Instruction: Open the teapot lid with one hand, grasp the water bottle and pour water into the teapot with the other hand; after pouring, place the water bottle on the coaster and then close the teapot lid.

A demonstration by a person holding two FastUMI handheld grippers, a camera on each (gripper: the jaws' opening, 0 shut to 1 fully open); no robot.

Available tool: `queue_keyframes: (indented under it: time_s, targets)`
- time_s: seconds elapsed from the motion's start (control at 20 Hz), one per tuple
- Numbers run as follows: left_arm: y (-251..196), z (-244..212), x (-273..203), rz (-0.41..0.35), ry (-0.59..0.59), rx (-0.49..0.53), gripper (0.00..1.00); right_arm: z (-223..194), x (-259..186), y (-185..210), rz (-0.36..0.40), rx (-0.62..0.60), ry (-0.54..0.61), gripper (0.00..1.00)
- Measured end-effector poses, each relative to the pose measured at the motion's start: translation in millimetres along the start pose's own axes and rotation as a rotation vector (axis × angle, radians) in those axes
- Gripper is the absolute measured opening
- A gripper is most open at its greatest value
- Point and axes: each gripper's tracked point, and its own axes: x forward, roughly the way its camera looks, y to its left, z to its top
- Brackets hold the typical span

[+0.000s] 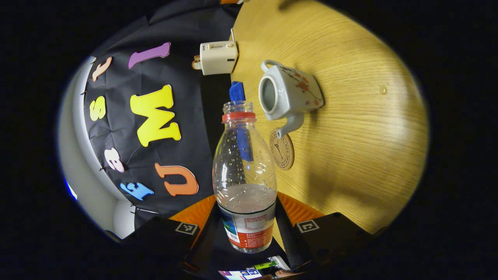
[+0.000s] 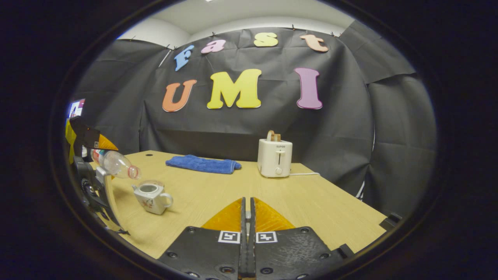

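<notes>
Left gripper view: the left tongs [image 1: 249, 229] clamp the bottle [image 1: 245, 182], tipped toward the open teapot [image 1: 290, 95] ahead for pouring. Right tongs [image 2: 247, 217] are pressed together, and I cannot see the lid in them.

Left view tilted, close; both share teapot [image 1: 290, 93].

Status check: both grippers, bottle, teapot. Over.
Left gripper shut on clear plastic water bottle, tipped near white ceramic teapot, lid off. Right gripper shut; whether it pinches the lid, cannot tell. Round coaster beside spout.
</notes>
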Motion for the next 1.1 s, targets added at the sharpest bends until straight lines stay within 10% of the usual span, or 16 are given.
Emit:
queue_keyframes:
  time_s: [1.1]
  targets:
    - [34, 6, -4, 0.043, 0.053, 0.339, 0.77, -8, 2, 1, 0.012, -0.009, 0.016, 0.0]
